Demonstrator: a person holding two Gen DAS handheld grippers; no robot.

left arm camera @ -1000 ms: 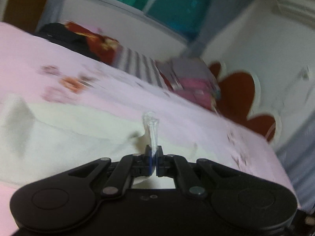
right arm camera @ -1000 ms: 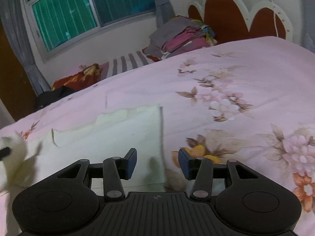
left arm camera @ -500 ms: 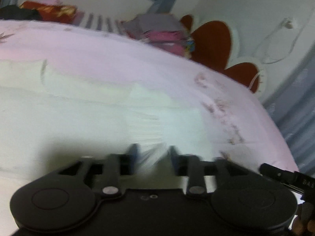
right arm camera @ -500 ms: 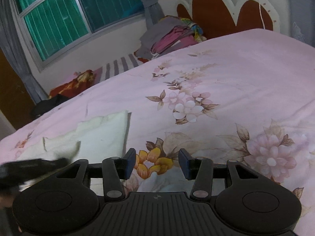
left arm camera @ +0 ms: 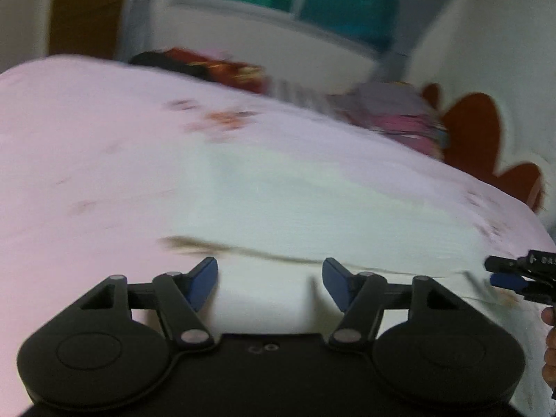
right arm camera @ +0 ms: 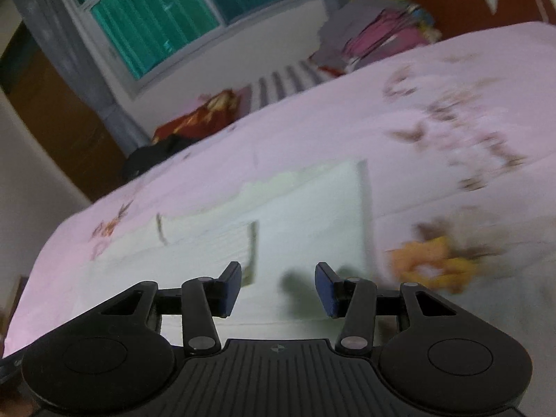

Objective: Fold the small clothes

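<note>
A pale cream small garment (left arm camera: pixel 312 208) lies flat on the pink floral bedsheet (left arm camera: pixel 87 146), partly folded, with a layer edge showing (right arm camera: pixel 253 243). My left gripper (left arm camera: pixel 269 283) hovers over its near edge, jaws opening, nothing between the blue pads. My right gripper (right arm camera: pixel 278 292) stands open above the same garment (right arm camera: pixel 305 215), pads apart and empty. The right gripper's tip (left arm camera: pixel 521 274) shows at the right edge of the left wrist view. Both views are motion-blurred.
A pile of grey and pink clothes (right arm camera: pixel 375 34) sits at the head of the bed by the red and white headboard (left arm camera: pixel 479 132). Red and black fabric (right arm camera: pixel 194 121) lies at the far edge under the window (right arm camera: pixel 166 17). A person's hand (left arm camera: pixel 549 347) shows at right.
The left gripper, shut on a bit of cloth a second ago, has let go and opened, and swung over the garment. The right gripper stayed open and swung back over the garment.
</note>
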